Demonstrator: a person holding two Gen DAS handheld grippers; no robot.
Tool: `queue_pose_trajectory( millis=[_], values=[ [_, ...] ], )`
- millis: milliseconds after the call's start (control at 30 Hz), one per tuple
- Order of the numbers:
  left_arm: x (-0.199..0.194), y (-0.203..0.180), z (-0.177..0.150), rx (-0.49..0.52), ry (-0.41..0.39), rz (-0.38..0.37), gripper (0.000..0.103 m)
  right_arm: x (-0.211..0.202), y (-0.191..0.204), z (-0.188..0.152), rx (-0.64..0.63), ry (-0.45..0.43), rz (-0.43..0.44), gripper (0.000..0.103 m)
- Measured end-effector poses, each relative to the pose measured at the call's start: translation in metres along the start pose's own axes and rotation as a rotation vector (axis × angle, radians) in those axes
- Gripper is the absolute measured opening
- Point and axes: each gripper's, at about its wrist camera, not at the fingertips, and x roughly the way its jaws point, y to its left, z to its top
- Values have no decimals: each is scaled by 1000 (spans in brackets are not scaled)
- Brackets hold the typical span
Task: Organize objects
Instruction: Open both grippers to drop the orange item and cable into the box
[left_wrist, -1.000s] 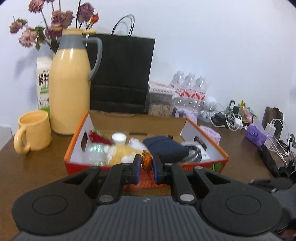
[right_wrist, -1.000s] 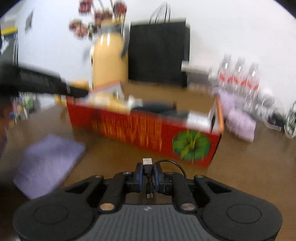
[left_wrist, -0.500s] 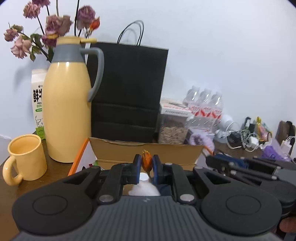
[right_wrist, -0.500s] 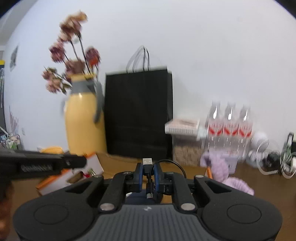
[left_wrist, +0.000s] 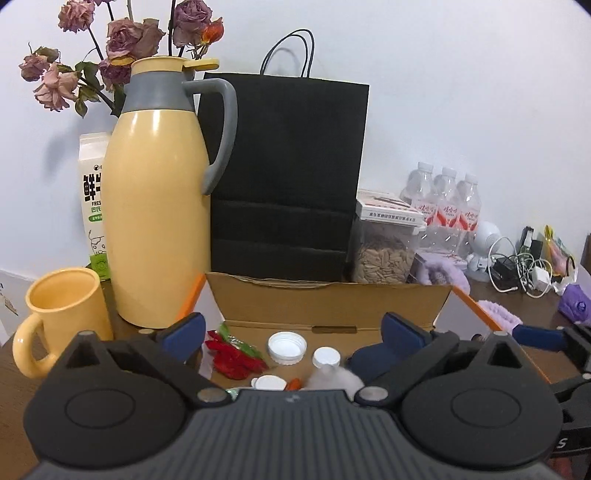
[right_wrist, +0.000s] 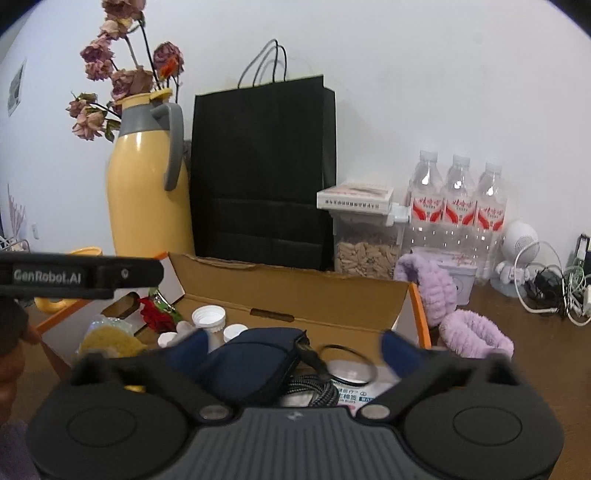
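Observation:
An open orange cardboard box (left_wrist: 332, 302) (right_wrist: 295, 291) holds several small items. My left gripper (left_wrist: 291, 332) hangs open and empty over its left half, above white bottle caps (left_wrist: 287, 346), red wrapped sweets (left_wrist: 232, 356) and a small orange sweet (left_wrist: 293, 384). My right gripper (right_wrist: 293, 350) hangs open and empty over the right half, above a dark blue pouch (right_wrist: 255, 363) and a braided USB cable (right_wrist: 314, 384) lying in the box.
Behind the box stand a yellow thermos jug (left_wrist: 159, 206), a black paper bag (left_wrist: 284, 177), a seed jar (left_wrist: 384, 251) and three water bottles (right_wrist: 458, 206). A yellow mug (left_wrist: 62, 306) is at left. Purple headbands (right_wrist: 472, 334) and chargers (left_wrist: 524, 273) lie at right.
Both grippers have opened over the box. The left has let go of the orange sweet and the right has let go of the USB cable; both now lie inside.

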Motion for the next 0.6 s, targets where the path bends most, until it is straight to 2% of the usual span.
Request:
queue_pose_trajectory(
  millis=[300, 600],
  values=[
    [-1, 0, -3, 1, 13, 5, 103, -5, 1, 0, -8, 0, -24, 103],
    [-19, -1, -9, 39, 2, 7, 103, -19, 8, -2, -39, -33, -44, 103]
  ],
)
